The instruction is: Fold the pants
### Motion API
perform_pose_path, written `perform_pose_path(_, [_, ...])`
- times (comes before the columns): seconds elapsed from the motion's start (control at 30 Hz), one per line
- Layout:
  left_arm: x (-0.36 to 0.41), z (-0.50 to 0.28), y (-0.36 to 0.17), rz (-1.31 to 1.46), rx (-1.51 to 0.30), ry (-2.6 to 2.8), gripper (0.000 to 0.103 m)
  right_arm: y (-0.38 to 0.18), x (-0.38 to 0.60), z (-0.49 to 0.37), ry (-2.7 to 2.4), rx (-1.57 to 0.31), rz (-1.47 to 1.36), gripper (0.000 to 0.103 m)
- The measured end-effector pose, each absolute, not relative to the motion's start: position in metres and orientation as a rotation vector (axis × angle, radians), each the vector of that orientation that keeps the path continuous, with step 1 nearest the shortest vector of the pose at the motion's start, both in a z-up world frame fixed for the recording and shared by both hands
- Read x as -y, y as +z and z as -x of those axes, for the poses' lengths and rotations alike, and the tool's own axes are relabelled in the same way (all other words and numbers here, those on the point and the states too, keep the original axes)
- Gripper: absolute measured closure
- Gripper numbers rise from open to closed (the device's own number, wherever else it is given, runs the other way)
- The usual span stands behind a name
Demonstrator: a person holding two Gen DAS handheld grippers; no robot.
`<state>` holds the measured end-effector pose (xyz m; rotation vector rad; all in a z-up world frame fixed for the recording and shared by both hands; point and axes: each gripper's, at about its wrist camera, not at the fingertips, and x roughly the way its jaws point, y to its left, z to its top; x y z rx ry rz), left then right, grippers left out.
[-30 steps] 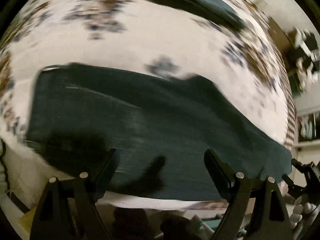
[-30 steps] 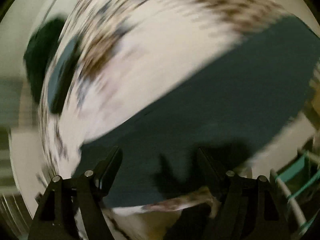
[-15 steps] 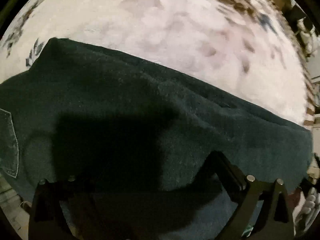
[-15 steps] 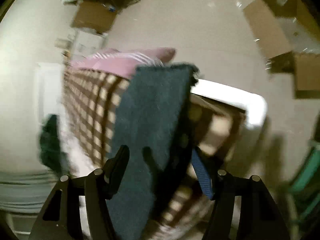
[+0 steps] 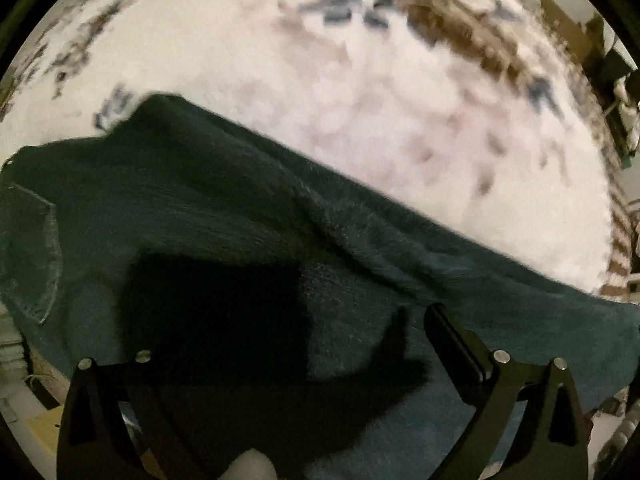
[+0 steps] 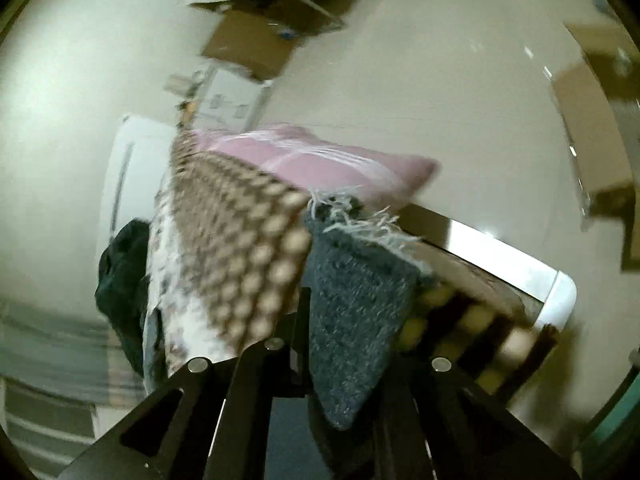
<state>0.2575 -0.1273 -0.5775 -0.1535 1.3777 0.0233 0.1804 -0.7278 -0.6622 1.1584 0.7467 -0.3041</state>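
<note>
Pants point(image 5: 248, 220), one dark teal denim pair w/ frayed hem, lie across the white patterned bedspread point(image 5: 380, 92); left gripper point(image 5: 288, 344) spread wide above them, holding nothing; right gripper point(image 6: 320, 344) clamped on hem beside one pink pillow point(image 6: 320, 160).

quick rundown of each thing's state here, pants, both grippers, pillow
pants: dark, spread across the patterned bed cover, rumpled, frayed hem end lifted
left gripper: open wide above the pants, nothing between its fingers
right gripper: shut on the pants' frayed hem end
pink pillow: lying at the far end of the bed
bed cover: spread flat under the pants
</note>
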Motion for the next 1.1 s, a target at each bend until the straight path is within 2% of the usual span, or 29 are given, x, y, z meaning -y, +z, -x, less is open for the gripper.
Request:
perform_pose_path(0.17, [0.113, -0.245, -0.532, 0.202, -1.304, -0.006, 0.000, -0.580, 0.659, -0.199, -0.155, -0.735, -1.001, 0.096])
perform_pose_path(0.33, [0.085, -0.221, -0.498, 0.247, -1.243, -0.016, 0.000, -0.546, 0.553, -0.223, -0.006, -0.776, -0.899, 0.096])
perform_pose_path(0.53, [0.017, -0.194, -0.488, 0.305, -1.209, 0.004, 0.000, -0.575, 0.408, -0.251, 0.128, -0.894, -0.811, 0.096])
perform_pose_path(0.77, [-0.059, -0.172, -0.513, 0.332, -1.227, 0.093, 0.000, -0.660, 0.272, -0.262, 0.199, -1.098, -0.656, 0.096])
perform_pose_path(0.87, [-0.084, -0.165, -0.523, 0.359, -1.240, 0.134, 0.000, -0.695, 0.216, -0.268, 0.227, -1.275, -0.521, 0.083])
perform_pose_path(0.9, [-0.094, -0.162, -0.525, 0.369, -1.238, 0.157, 0.000, -0.699, 0.204, -0.267, 0.253, -1.305, -0.515, 0.074])
perform_pose_path(0.93, [-0.100, -0.160, -0.526, 0.375, -1.237, 0.173, 0.000, -0.698, 0.196, -0.266, 0.286, -1.318, -0.525, 0.064])
perform_pose_path(1.03, [-0.123, -0.154, -0.529, 0.405, -1.228, 0.221, 0.000, -0.680, 0.198, -0.259, 0.364, -1.279, -0.664, 0.050])
perform_pose_path(1.1, [-0.136, -0.152, -0.533, 0.432, -1.228, 0.251, 0.000, -0.667, 0.214, -0.254, 0.316, -1.238, -0.733, 0.045])
